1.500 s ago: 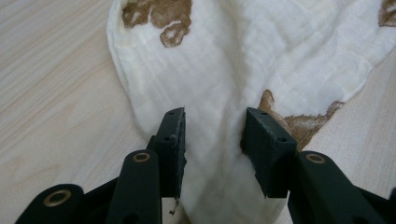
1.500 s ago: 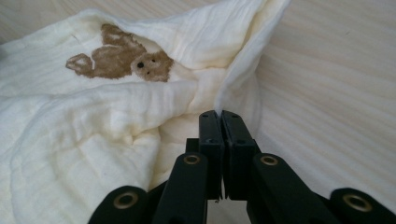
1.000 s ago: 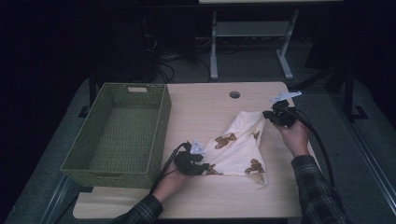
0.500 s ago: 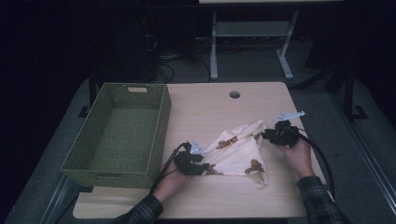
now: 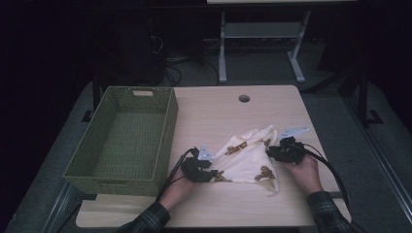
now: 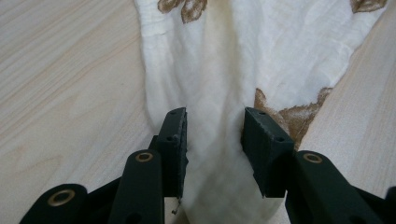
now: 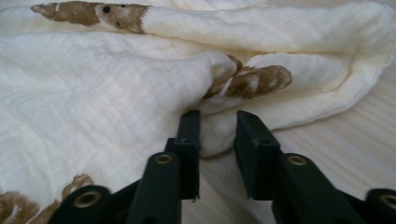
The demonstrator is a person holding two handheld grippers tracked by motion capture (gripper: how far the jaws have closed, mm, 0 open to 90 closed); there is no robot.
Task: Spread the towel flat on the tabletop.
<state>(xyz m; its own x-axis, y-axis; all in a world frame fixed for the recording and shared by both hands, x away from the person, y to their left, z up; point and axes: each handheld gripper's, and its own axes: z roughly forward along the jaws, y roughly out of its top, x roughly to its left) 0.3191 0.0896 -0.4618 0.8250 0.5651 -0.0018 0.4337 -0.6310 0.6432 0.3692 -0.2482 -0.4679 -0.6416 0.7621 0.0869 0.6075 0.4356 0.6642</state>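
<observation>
the cream cloth (image 5: pixel 248 158) lies crumpled on the worktop's (image 5: pixel 214 114) near right. left tongs (image 6: pixel 215 140) pinch its near-left corner, pinning it; right tongs (image 7: pixel 217 140) have just spread apart, a fold loose between them, apparently to regrip.

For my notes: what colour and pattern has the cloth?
The cloth is cream with brown animal prints, clearest in the right gripper view.
</observation>
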